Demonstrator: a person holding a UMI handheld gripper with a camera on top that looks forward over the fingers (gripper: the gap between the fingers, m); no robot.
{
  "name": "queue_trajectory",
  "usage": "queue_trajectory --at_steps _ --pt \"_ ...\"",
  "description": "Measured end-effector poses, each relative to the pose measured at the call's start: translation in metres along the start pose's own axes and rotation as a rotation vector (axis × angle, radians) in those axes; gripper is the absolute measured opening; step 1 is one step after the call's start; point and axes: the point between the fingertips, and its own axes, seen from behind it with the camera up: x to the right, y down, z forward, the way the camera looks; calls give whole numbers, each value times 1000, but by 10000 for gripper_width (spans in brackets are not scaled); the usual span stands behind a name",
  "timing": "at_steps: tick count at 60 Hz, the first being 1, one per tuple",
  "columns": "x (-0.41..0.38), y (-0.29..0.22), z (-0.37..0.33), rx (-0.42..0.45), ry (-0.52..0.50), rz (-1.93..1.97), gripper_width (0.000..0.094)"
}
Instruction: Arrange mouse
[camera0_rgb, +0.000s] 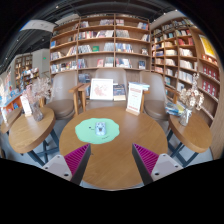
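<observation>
A: Standing by the shelves, I noted the gripper (112, 160) held level above the near rim of the round wooden table (112, 165), fingers spread wide, nothing between the pads (77, 157).

B: Where was the mouse?

A: A small pale object, probably the mouse (100, 127), rested on a green mat (97, 129) ahead of the fingers, slightly toward the left one, well apart from both.

B: Why central?

A: Presumably so the approach ran straight forward.

B: Clearance?

A: Bare tabletop lay on all sides of the mat. Chairs (84, 96) stood beyond the far rim, and a second table (28, 132) stood off to the left.
</observation>
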Motion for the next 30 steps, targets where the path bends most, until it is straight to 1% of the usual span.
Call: queue_trajectory --at_steps 10,17,21,30 --pt "7 20 -36 23 14 -43 848" --pt "7 28 -47 26 -3 -58 851" --pt "9 32 -50 30 5 -71 852" --pt "6 29 -57 44 -18 -44 854"
